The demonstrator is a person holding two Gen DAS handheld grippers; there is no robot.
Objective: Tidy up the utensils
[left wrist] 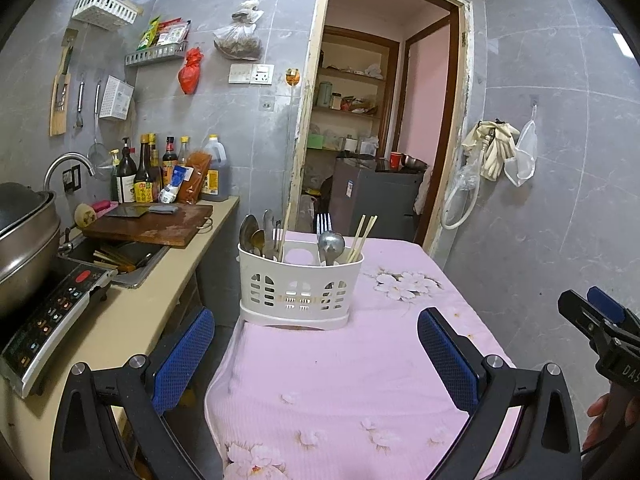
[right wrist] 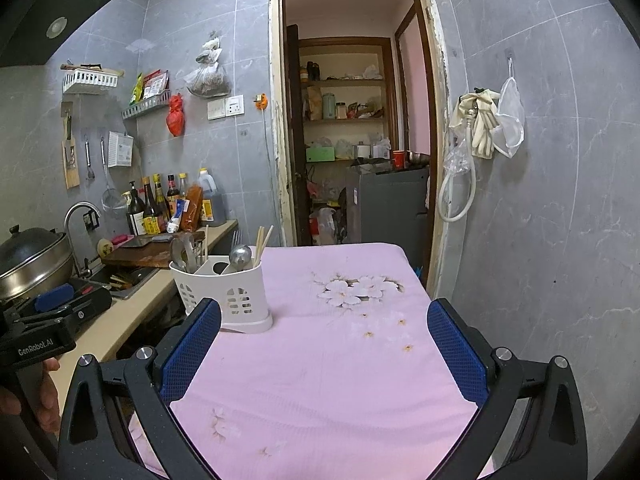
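A white slotted utensil caddy (left wrist: 300, 284) stands on the pink flowered tablecloth (left wrist: 340, 372) near its far left edge. It holds spoons (left wrist: 251, 234), a fork (left wrist: 324, 222), a ladle (left wrist: 331, 244) and chopsticks (left wrist: 362, 238). My left gripper (left wrist: 316, 348) is open and empty, hovering in front of the caddy. My right gripper (right wrist: 324, 344) is open and empty over the cloth, with the caddy (right wrist: 228, 292) ahead to its left. Each gripper shows at the edge of the other's view, the right one (left wrist: 596, 316) and the left one (right wrist: 60, 304).
A kitchen counter (left wrist: 132, 312) runs along the left with a sink (left wrist: 120, 256), a cutting board (left wrist: 152, 226), an induction cooker (left wrist: 52, 316), a pot (left wrist: 24, 240) and sauce bottles (left wrist: 168, 172). A doorway (left wrist: 376, 120) opens behind the table. A grey tiled wall (left wrist: 560, 200) stands on the right.
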